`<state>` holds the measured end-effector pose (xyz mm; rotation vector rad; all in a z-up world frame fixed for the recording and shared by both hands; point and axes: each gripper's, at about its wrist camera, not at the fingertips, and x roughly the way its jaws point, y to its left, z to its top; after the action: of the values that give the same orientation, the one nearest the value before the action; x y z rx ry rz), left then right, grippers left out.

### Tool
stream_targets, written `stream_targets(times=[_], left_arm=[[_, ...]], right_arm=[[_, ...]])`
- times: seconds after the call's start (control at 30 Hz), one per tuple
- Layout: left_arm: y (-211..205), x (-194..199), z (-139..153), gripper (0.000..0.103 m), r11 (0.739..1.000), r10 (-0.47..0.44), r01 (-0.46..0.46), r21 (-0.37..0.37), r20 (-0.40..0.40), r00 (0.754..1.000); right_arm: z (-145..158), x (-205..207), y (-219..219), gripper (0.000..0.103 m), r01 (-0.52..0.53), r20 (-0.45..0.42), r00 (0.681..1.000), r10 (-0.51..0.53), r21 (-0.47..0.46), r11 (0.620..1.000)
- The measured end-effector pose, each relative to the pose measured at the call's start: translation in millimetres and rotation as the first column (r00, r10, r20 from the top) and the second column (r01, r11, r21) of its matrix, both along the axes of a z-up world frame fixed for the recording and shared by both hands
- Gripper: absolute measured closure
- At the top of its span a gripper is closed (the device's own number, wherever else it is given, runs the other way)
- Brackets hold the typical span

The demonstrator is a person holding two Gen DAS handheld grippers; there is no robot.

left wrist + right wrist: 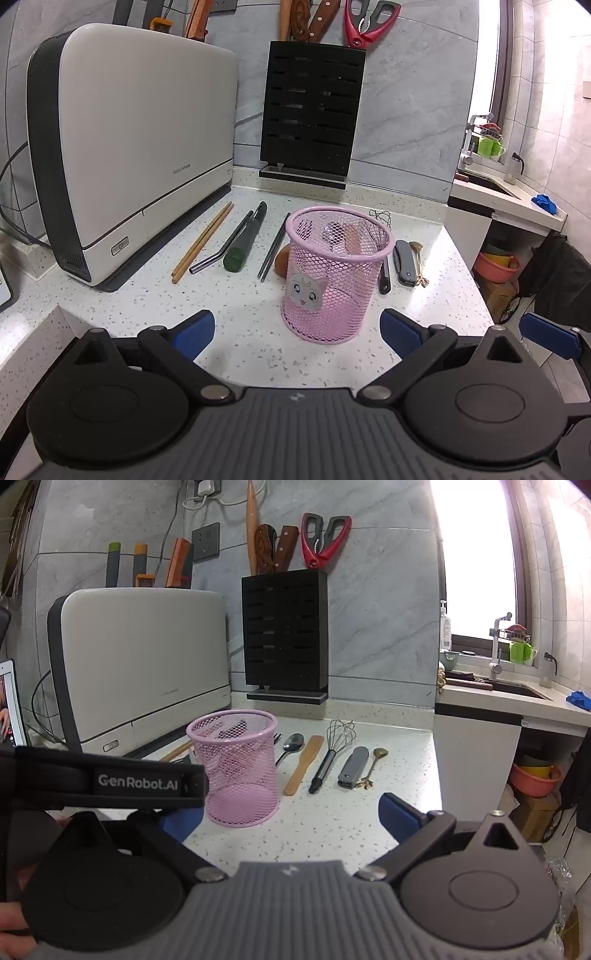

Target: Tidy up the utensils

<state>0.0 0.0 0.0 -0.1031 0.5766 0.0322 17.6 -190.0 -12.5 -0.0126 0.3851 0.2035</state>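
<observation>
Landmark: pink mesh cup (334, 273), upright on the speckled counter (240, 306). Left of cup: wooden chopsticks (202, 243), bent metal straw (222, 247), green-handled tool (245, 240), dark chopsticks (274, 248). Right of cup: spoon (291, 745), wooden spatula (304, 763), whisk (332, 755), folding knife (354, 766), brass spoon (373, 766). Left gripper (297, 334) and right gripper (284, 818): jaws spread wide, holding nothing, both near side of cup.
</observation>
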Motion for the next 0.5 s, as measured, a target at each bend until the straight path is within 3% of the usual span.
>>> stream_targets(times=[0.5], left_arm=[[1.7, -0.8, -3.6, 0.0, 1.0, -0.019, 0.019, 0.0, 0.012, 1.0]], right_arm=[[-2.9, 1.8, 1.6, 0.004, -0.006, -0.016, 1.0, 0.006, -0.003, 1.0]])
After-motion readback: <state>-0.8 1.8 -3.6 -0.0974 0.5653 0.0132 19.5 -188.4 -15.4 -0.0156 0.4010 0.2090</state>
